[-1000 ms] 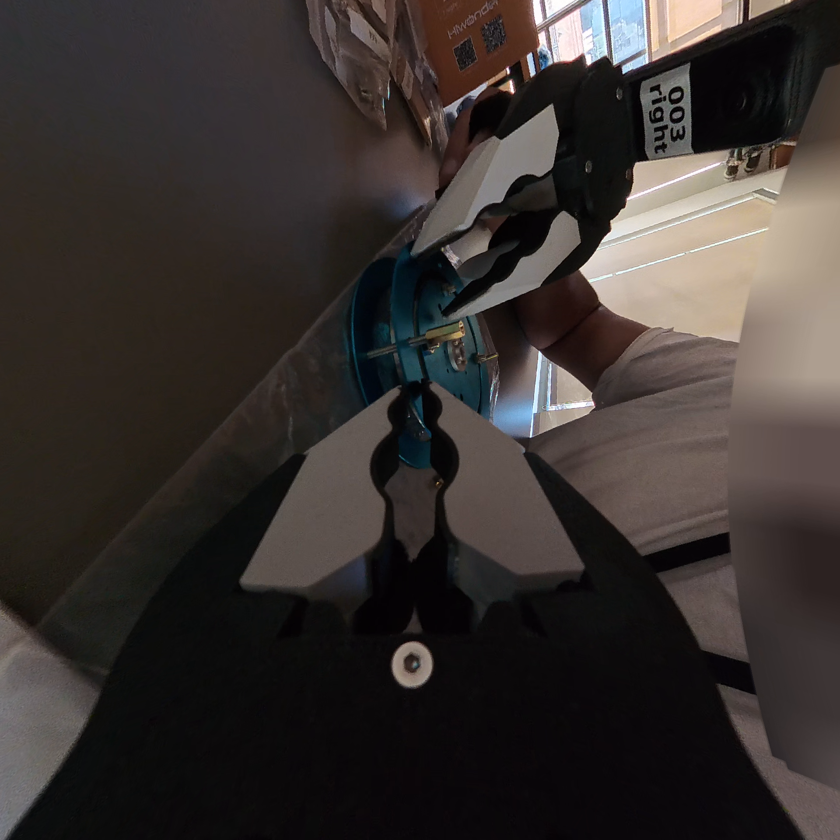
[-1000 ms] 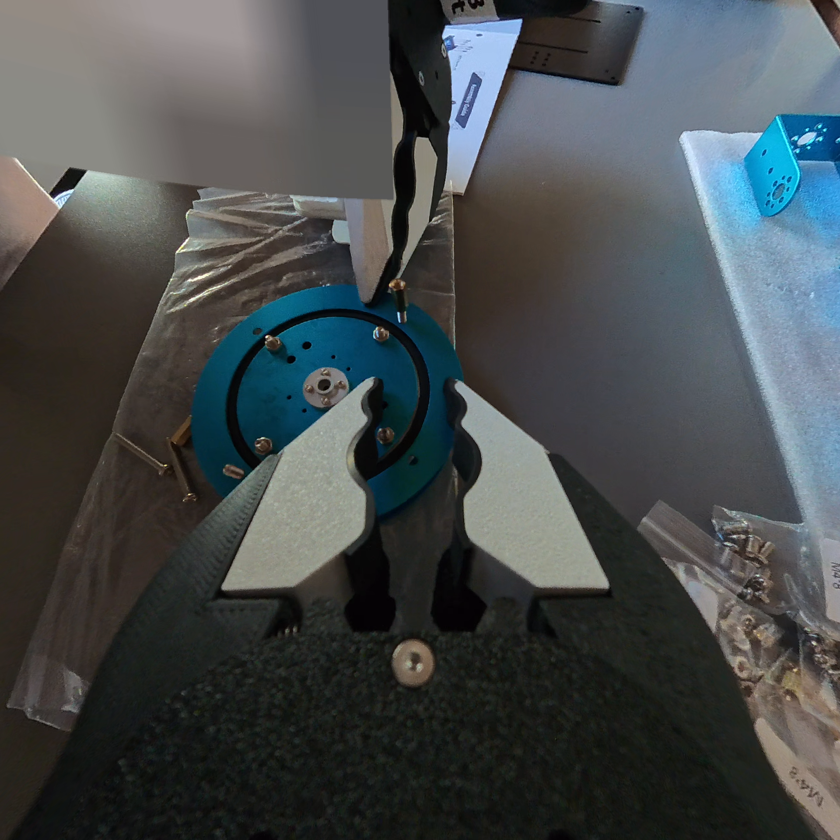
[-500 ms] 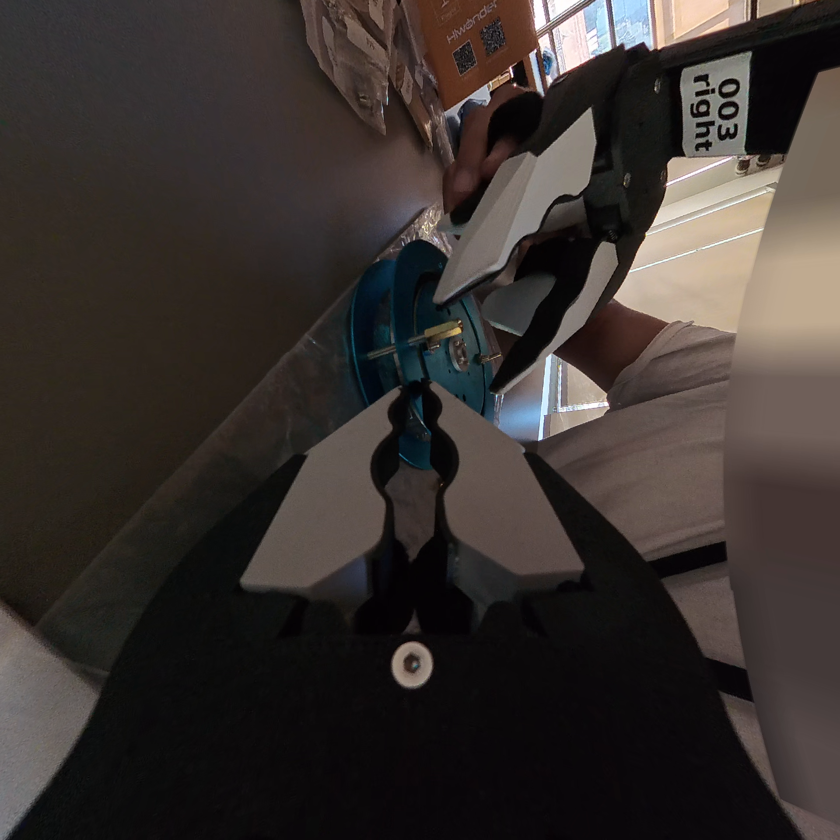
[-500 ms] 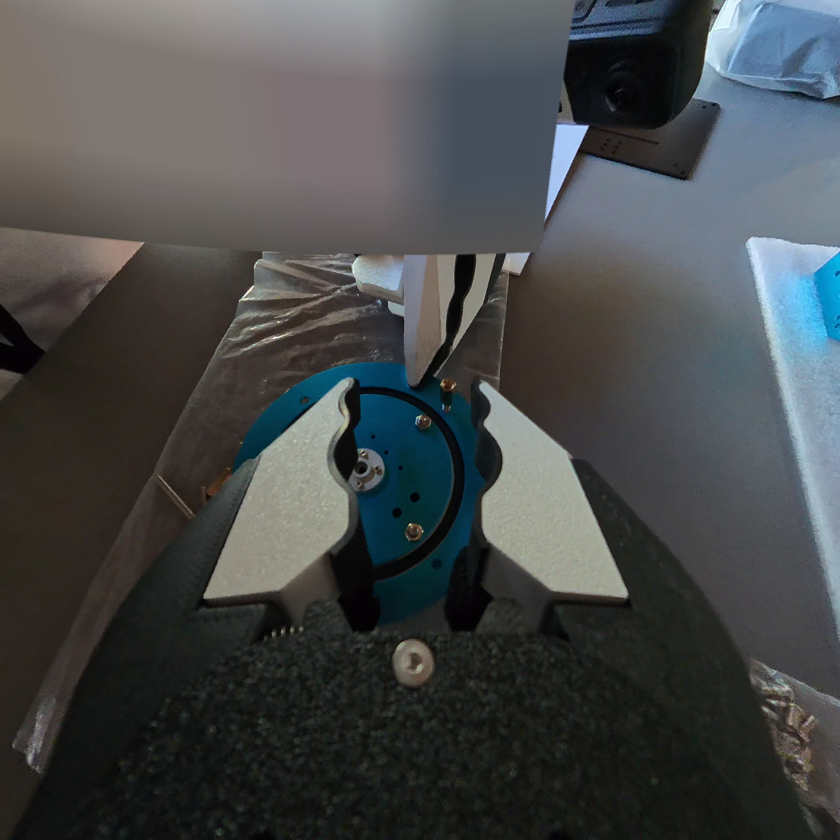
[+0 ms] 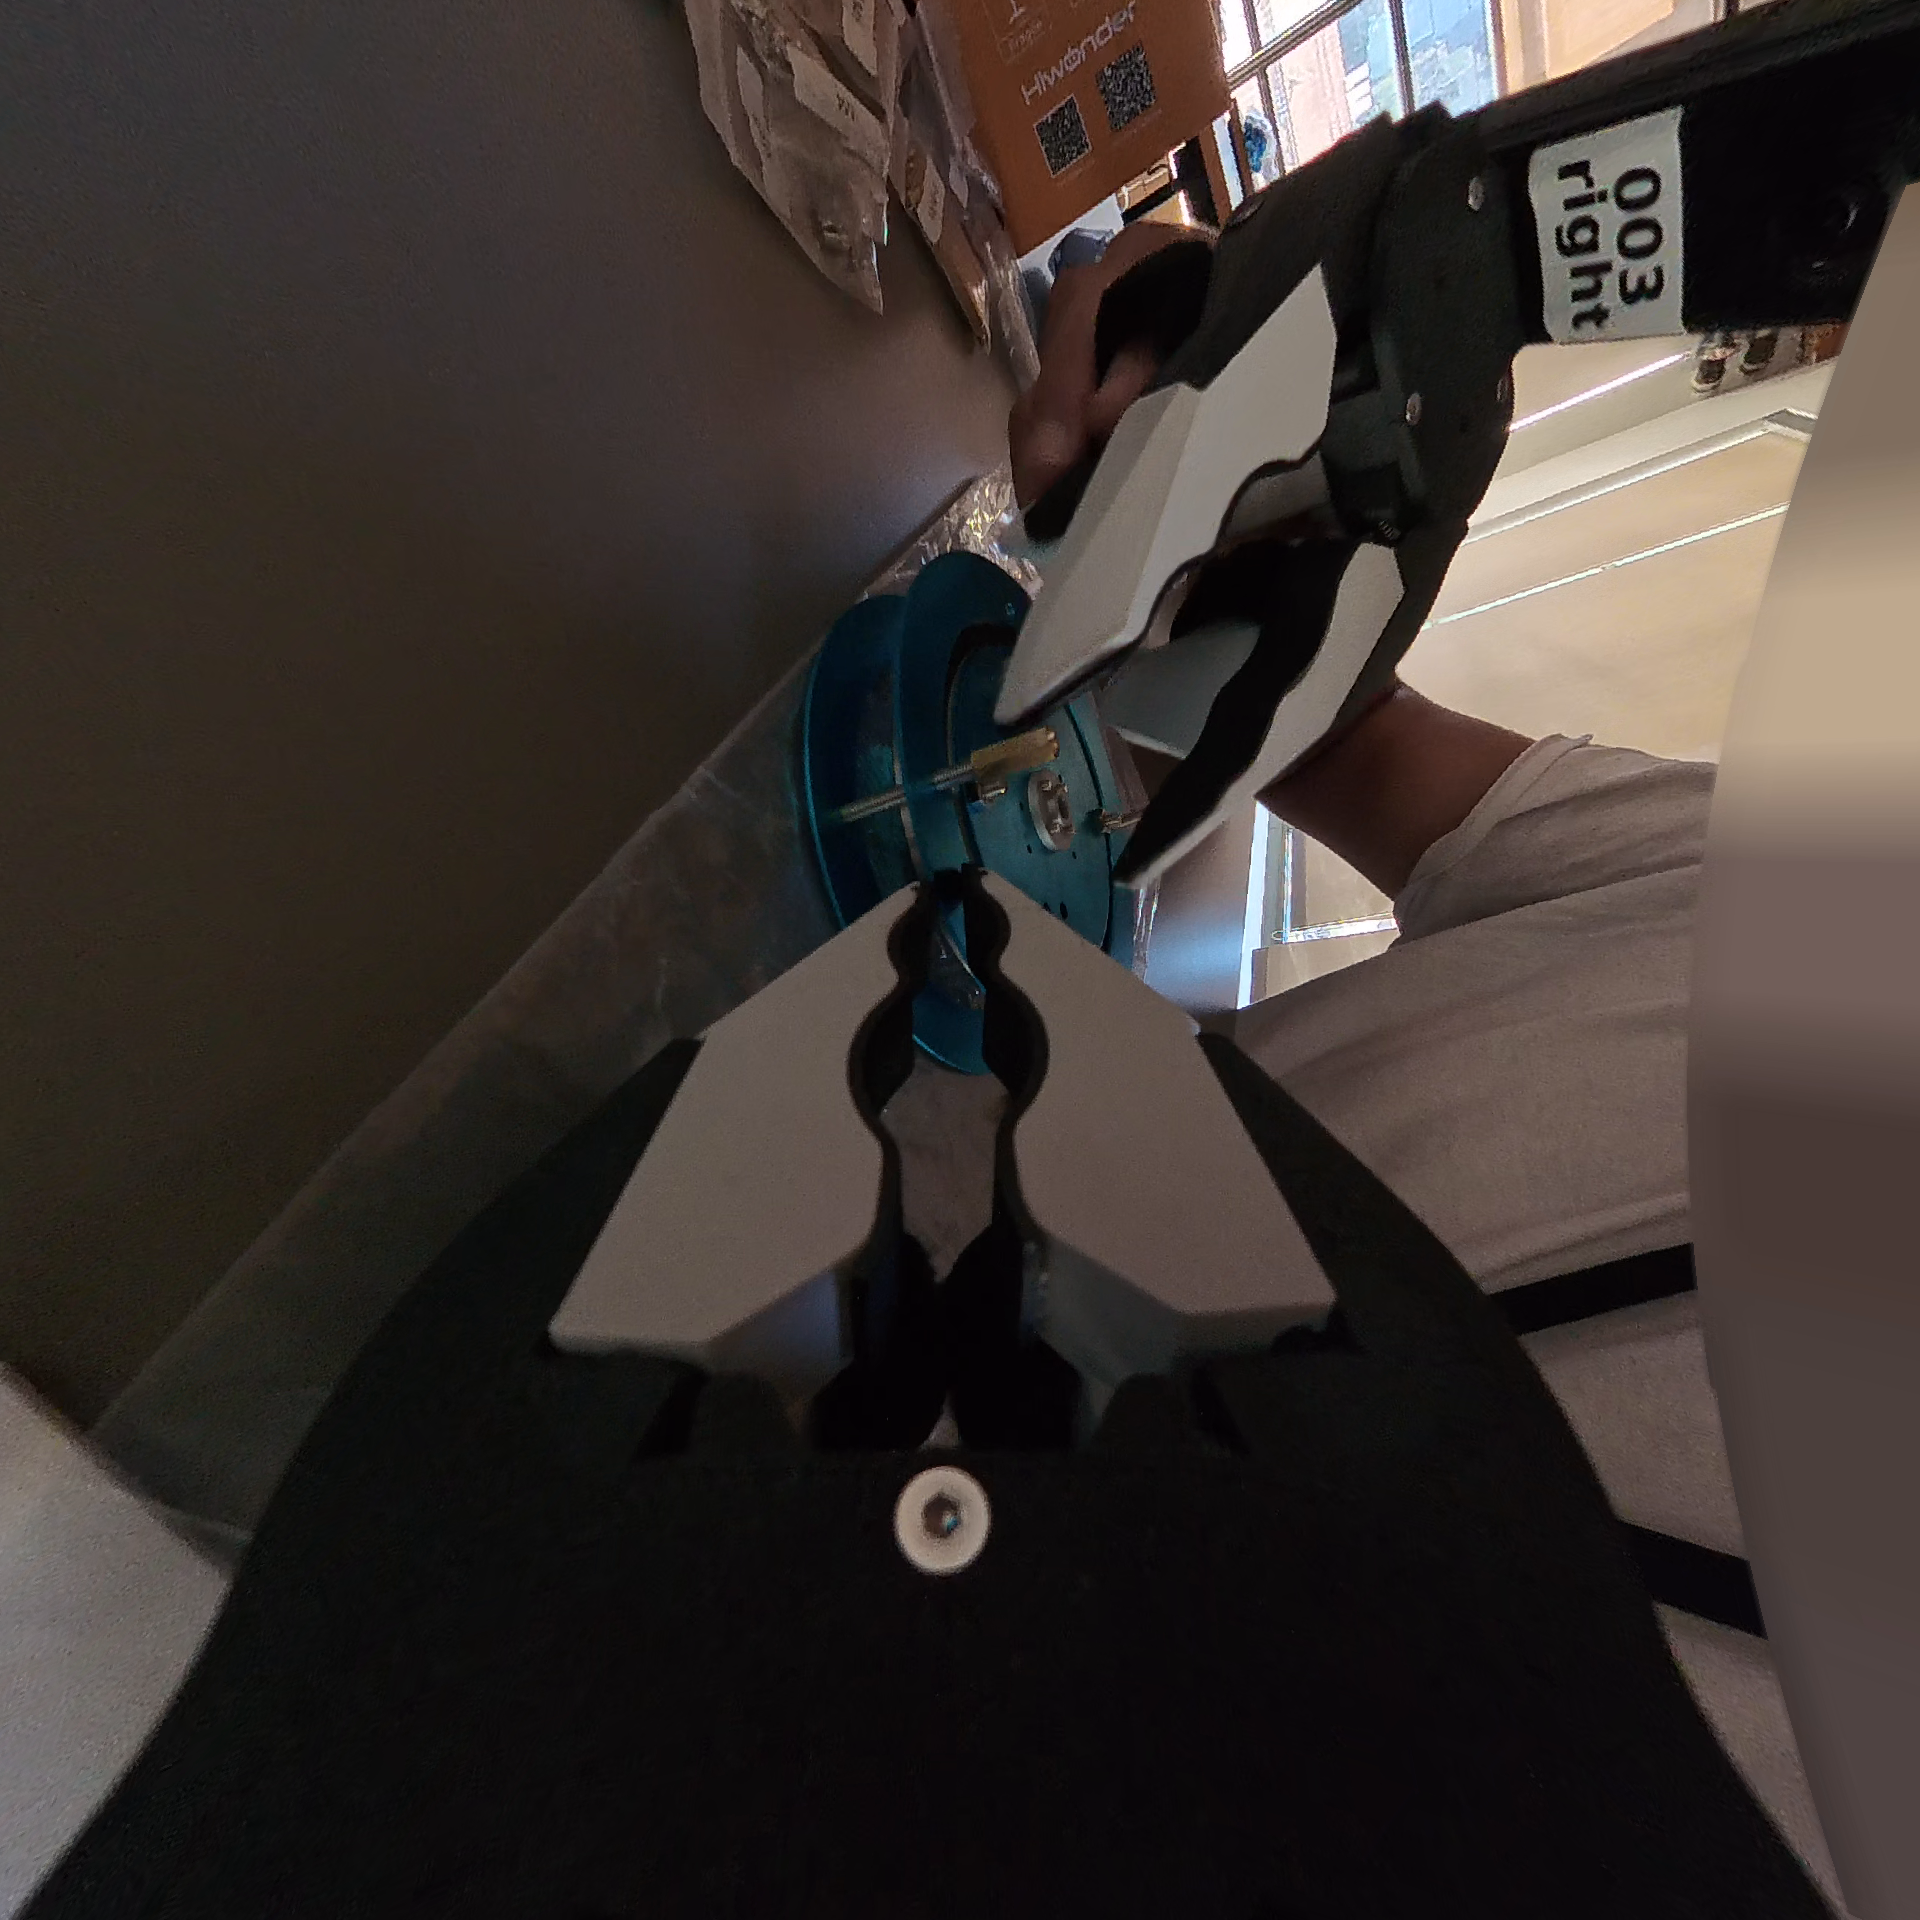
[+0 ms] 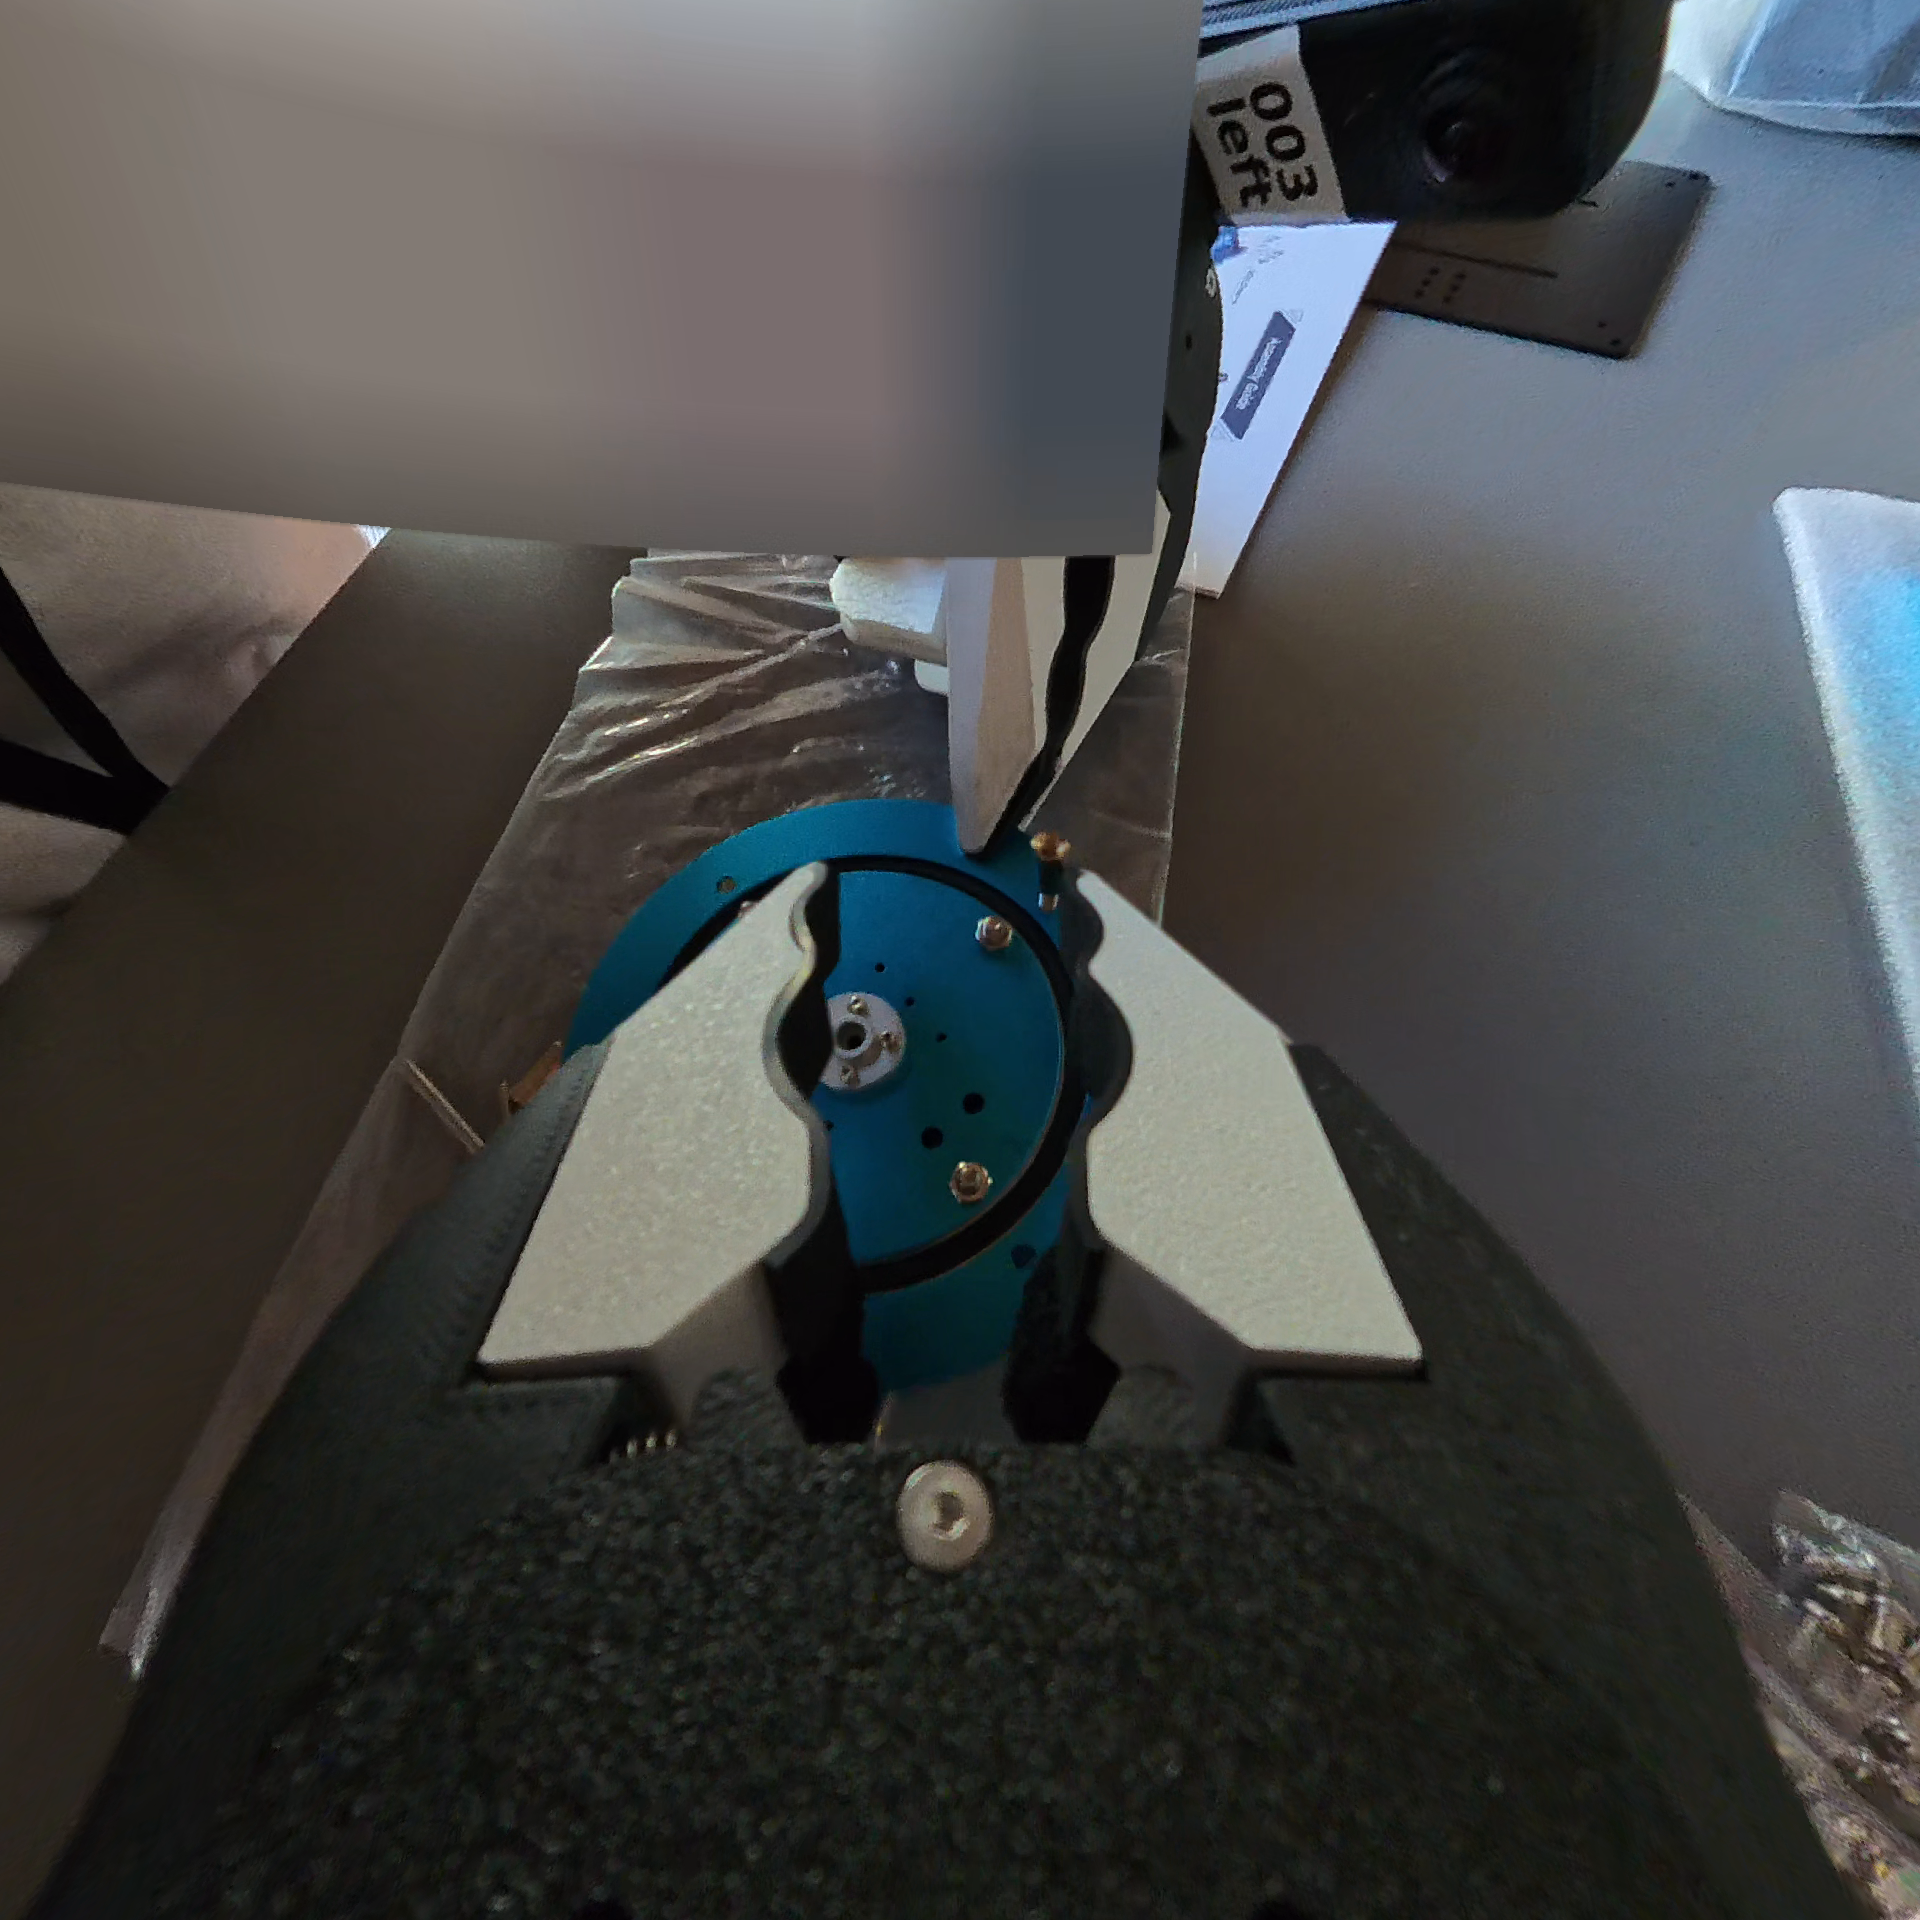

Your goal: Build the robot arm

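A blue round disc assembly [image 6: 961, 1023] with a silver hub and brass nuts lies on a plastic sheet on the grey table. It also shows edge-on in the left wrist view [image 5: 930, 675], as two stacked blue plates. My left gripper [image 5: 945, 888] is shut on the disc's rim. In the right wrist view it [image 6: 982, 836] comes down onto the far rim. My right gripper [image 6: 951, 878] is open, just above the disc, with a finger on each side of the hub. It also shows in the left wrist view [image 5: 1065, 798]. A brass standoff [image 6: 1049, 847] stands on a thin threaded rod by the left gripper's tips.
Loose brass screws [image 6: 520, 1086] lie left of the disc on the clear plastic sheet [image 6: 717, 707]. A white booklet [image 6: 1278, 395] and a black plate [image 6: 1538, 281] lie beyond. White foam [image 6: 1860, 675] and a bag of hardware [image 6: 1849, 1662] are at the right. Less than 4 cm separates the two grippers' tips.
My right gripper has moved forward over the disc and opened wider, so its fingers now straddle the hub. My left gripper has stayed shut on the rim.
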`<action>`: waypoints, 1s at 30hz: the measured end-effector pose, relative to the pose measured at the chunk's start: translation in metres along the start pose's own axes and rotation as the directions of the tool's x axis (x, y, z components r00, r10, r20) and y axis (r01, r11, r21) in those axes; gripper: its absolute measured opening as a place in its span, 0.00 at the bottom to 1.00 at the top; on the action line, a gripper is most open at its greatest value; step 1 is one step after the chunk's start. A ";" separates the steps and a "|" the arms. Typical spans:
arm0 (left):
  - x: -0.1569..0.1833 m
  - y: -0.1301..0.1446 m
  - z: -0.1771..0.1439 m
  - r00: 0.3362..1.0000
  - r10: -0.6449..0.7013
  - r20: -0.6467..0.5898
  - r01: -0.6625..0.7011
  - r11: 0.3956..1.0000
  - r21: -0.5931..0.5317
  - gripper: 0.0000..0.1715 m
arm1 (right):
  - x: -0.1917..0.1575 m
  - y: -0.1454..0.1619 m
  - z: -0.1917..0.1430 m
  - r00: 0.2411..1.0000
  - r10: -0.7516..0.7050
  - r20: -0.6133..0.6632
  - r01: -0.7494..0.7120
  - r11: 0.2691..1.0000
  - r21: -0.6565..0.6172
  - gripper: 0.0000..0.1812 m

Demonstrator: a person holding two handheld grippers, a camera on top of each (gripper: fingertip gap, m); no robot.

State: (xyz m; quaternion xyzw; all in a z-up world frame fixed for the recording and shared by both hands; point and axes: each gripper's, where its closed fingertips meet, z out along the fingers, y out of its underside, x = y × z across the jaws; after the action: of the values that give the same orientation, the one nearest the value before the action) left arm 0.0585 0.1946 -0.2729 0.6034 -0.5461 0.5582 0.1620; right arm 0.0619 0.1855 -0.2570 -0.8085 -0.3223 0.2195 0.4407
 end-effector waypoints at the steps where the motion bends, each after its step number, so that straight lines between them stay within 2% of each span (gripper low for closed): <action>1: 0.000 0.000 0.000 1.000 0.000 0.000 0.000 1.000 0.000 0.02 | 0.000 0.000 -0.003 1.000 0.001 0.002 -0.001 1.000 0.001 0.20; 5: 0.000 0.000 0.000 1.000 0.004 0.002 -0.004 1.000 0.001 0.02 | 0.004 -0.004 -0.007 1.000 0.003 -0.008 -0.003 1.000 0.031 0.18; 8: 0.000 0.000 0.000 1.000 0.005 0.004 -0.005 1.000 0.003 0.02 | 0.002 -0.002 0.004 1.000 0.000 0.002 0.000 1.000 0.009 0.26; 10: 0.000 0.000 0.000 1.000 0.007 0.005 -0.007 1.000 0.003 0.02 | -0.001 0.002 0.005 1.000 -0.004 0.010 0.004 1.000 -0.018 0.24; 12: -0.001 -0.001 0.000 1.000 0.006 0.005 -0.006 1.000 0.004 0.02 | -0.003 0.002 0.000 1.000 -0.005 0.017 0.006 1.000 -0.018 0.16; 14: -0.001 -0.001 -0.001 1.000 0.005 0.007 -0.005 1.000 0.007 0.02 | -0.001 0.002 -0.004 1.000 0.005 0.005 -0.005 1.000 -0.004 0.15; 16: -0.001 -0.001 -0.001 1.000 0.007 0.008 -0.007 1.000 0.008 0.02 | 0.002 0.001 -0.003 1.000 0.000 -0.007 0.000 1.000 -0.003 0.16; 18: -0.001 -0.001 -0.001 1.000 0.007 0.009 -0.007 1.000 0.009 0.02 | 0.005 -0.001 0.003 1.000 -0.008 -0.023 0.008 1.000 -0.006 0.23; 20: -0.001 -0.001 -0.001 1.000 0.007 0.010 -0.007 1.000 0.010 0.02 | 0.005 -0.002 0.008 1.000 -0.018 -0.026 0.018 1.000 -0.005 0.25; 23: -0.001 -0.001 -0.001 1.000 0.009 0.010 -0.009 1.000 0.008 0.02 | 0.007 -0.008 0.008 0.998 -0.028 -0.057 0.030 0.999 0.026 0.17; 26: -0.001 -0.001 0.000 1.000 0.011 0.010 -0.011 1.000 0.007 0.02 | 0.014 -0.013 0.007 0.994 -0.026 -0.106 0.032 0.998 0.053 0.15; 30: -0.001 -0.001 0.000 1.000 0.013 0.011 -0.013 1.000 0.008 0.02 | 0.016 -0.005 0.009 0.992 -0.030 -0.122 0.031 0.999 0.012 0.11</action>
State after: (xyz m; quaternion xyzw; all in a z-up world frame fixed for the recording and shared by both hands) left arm 0.0589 0.1953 -0.2731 0.6035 -0.5485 0.5583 0.1529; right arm 0.0658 0.2043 -0.2584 -0.8124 -0.3057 0.1652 0.4683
